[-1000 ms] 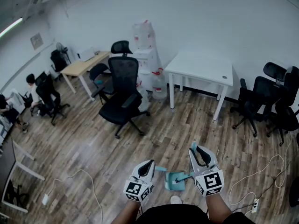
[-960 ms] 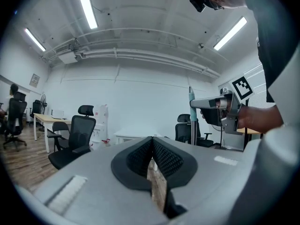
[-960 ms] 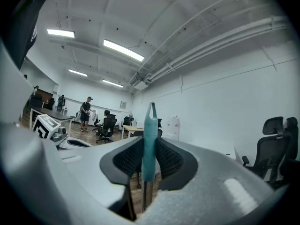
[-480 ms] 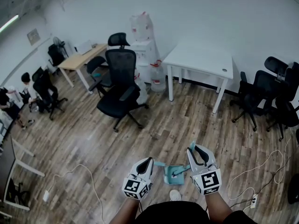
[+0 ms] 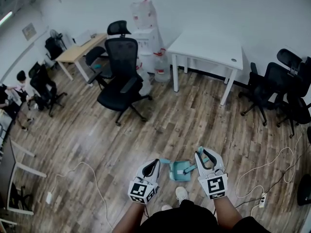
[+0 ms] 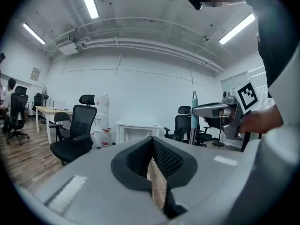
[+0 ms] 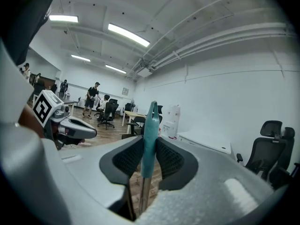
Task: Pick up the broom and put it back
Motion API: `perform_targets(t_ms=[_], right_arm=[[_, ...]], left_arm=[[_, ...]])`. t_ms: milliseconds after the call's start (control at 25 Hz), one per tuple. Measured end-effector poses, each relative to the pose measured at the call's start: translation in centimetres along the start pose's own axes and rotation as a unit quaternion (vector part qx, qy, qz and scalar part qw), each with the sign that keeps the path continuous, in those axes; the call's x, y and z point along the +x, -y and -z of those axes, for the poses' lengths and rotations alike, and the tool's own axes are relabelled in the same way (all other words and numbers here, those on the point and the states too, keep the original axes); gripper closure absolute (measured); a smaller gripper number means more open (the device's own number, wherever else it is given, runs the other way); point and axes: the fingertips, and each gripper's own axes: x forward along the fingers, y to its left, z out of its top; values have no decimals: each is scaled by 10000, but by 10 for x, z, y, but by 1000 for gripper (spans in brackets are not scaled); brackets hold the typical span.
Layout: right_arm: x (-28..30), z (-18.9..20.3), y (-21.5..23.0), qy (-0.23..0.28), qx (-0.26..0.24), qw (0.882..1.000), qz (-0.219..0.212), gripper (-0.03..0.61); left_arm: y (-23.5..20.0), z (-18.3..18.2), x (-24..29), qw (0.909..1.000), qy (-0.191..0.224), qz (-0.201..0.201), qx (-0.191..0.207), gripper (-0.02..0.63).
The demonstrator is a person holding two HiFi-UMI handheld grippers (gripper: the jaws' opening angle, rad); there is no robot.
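A broom's teal handle [image 7: 149, 135] stands upright between the jaws of my right gripper [image 7: 150, 144], which is shut on it; a metal shaft runs down below the teal grip. In the head view the right gripper [image 5: 200, 155] is low centre-right, and the handle [image 5: 191, 169] slants down to a teal dustpan [image 5: 178, 171] on the wood floor between my hands. My left gripper [image 5: 154, 163] hangs just left of the dustpan. In its own view the left gripper [image 6: 152, 143] is shut with nothing in it, and the right gripper [image 6: 220, 110] with the handle [image 6: 193, 118] shows at the right.
A black office chair [image 5: 121, 76] and a white table [image 5: 209, 47] stand ahead. More black chairs [image 5: 277, 91] are at the right. Cables and a power strip [image 5: 262, 198] lie on the floor at right. My shoe [image 5: 181, 194] is under the dustpan. People sit far left [image 5: 19, 76].
Both hands have sunk towards the floor with the broom still in the right gripper. The head camera has tipped down, and a shoe now shows below the dustpan.
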Motion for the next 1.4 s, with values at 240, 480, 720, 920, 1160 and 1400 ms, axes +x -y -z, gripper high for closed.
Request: perform_targets(t_ms=[240,480,720,920,1160,1400], right_arm=[[-1,35,3,-325,-230,9992,90,482],[-4,60,4,-584,-215,9980,113,482],[-5,89,1,-931,-359,9950,92,479],[-4,115,0,-1194,-320,9923,70,479],[-3,150,-5,-1487,-320,9884,15,479],[-4,181,-7,-1811,-385,9827,-15,479]], left_arm=[[6,19,2,9997,-201,22,-142,595],[12,36,3,9989,-368,66,-273,595],[15,55,5,9976,-594,100,-335,595],[17,69,9,9962,-788,138,-346,595],[11,86,9,9945,-969,52,-382,595],[12,108,2,9912,-1212,-39,-540,595]])
